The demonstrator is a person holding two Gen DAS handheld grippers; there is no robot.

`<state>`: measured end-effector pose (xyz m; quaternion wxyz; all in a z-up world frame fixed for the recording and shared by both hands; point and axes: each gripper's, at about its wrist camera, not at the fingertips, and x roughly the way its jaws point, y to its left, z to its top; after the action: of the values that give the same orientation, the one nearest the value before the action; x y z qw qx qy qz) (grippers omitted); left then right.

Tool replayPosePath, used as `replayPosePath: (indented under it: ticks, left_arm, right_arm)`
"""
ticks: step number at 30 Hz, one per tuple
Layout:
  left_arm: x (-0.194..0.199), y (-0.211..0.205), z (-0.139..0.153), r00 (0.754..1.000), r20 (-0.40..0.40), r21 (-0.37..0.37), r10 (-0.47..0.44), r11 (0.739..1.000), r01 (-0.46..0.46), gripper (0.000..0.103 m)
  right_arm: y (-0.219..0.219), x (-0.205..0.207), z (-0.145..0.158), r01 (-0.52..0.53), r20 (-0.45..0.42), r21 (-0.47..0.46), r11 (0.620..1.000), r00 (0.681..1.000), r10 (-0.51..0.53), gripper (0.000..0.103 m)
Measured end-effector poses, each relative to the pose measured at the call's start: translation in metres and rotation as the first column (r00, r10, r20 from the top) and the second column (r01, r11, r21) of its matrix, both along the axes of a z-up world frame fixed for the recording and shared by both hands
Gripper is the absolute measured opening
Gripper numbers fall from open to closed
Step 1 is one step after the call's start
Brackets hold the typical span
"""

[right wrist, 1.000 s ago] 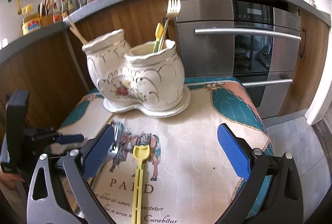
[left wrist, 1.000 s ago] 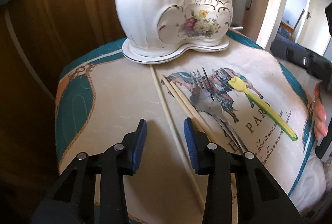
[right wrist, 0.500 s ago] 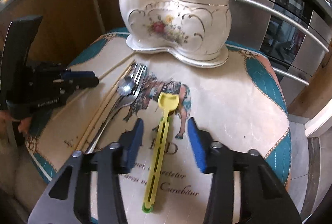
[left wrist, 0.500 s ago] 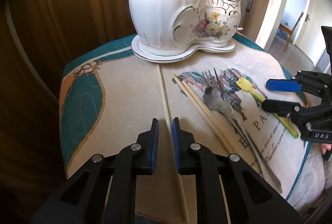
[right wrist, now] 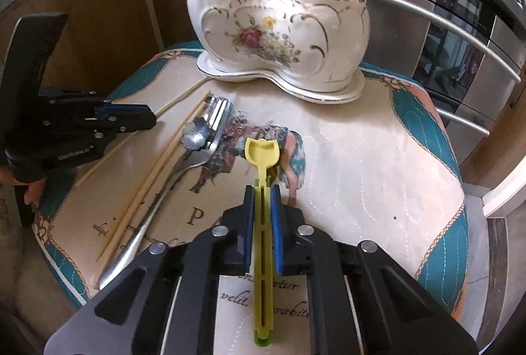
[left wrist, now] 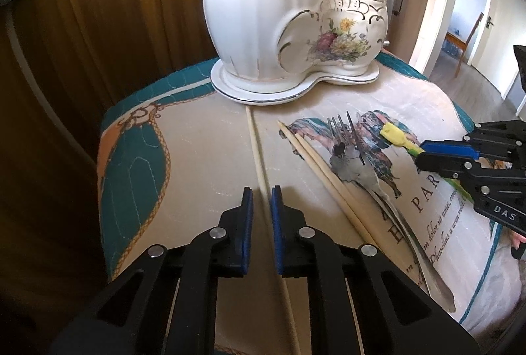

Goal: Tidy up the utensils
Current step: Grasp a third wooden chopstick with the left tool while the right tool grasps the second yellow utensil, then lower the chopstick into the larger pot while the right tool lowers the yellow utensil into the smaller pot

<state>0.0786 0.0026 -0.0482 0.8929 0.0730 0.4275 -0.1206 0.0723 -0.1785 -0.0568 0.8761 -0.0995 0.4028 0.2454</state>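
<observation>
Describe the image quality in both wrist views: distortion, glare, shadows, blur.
Left wrist view: strong fisheye bending with dark corners; the white holder is sharp; the left gripper casts a soft shadow on the cloth. Right wrist view: same bending, curving the oven handles; bright glare on the fork; the yellow utensil is sharp between the right gripper fingers.

Left gripper (left wrist: 261,194) pads close around a lone chopstick (left wrist: 254,151) on the cloth (left wrist: 197,157). Beyond: ceramic holder (left wrist: 282,13); rightward: chopstick pair (left wrist: 328,177), forks (left wrist: 358,157), right gripper (left wrist: 424,154) at the yellow utensil (left wrist: 396,134).
</observation>
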Motion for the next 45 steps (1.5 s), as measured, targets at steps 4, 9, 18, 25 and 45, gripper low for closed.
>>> replayPosePath:
  ticks: [4, 9, 18, 25, 45]
  left_arm:
    - [-0.005, 0.004, 0.001, 1.000, -0.002, 0.003, -0.007, 1.000, 0.007, 0.005]
    - [-0.015, 0.011, 0.006, 1.000, 0.011, -0.010, -0.016, 1.000, 0.016, 0.005]
    - [-0.051, 0.013, 0.059, 0.964, 0.265, -0.142, -0.027, 0.988, 0.067, 0.005]
    - [-0.064, 0.005, 0.083, 0.890, 0.456, -0.160, -0.005, 0.983, 0.088, 0.005]
    - [0.040, -0.033, 0.159, 0.782, 0.619, -0.371, 0.072, 0.905, 0.209, 0.005]
  right_arm:
    - [-0.003, -0.003, 0.006, -0.001, 0.025, 0.018, 1.000, 1.000, 0.000, 0.010]
    - [-0.012, -0.008, 0.021, -0.015, 0.072, 0.099, 0.995, 0.997, 0.008, 0.010]
    - [-0.042, -0.020, 0.052, -0.006, 0.188, 0.270, 0.963, 0.981, -0.046, 0.010]
    - [-0.059, -0.025, 0.076, 0.001, 0.289, 0.407, 0.914, 0.948, -0.130, 0.010]
    - [-0.054, 0.067, 0.142, -0.018, 0.390, 0.567, 0.823, 0.887, -0.248, 0.010]
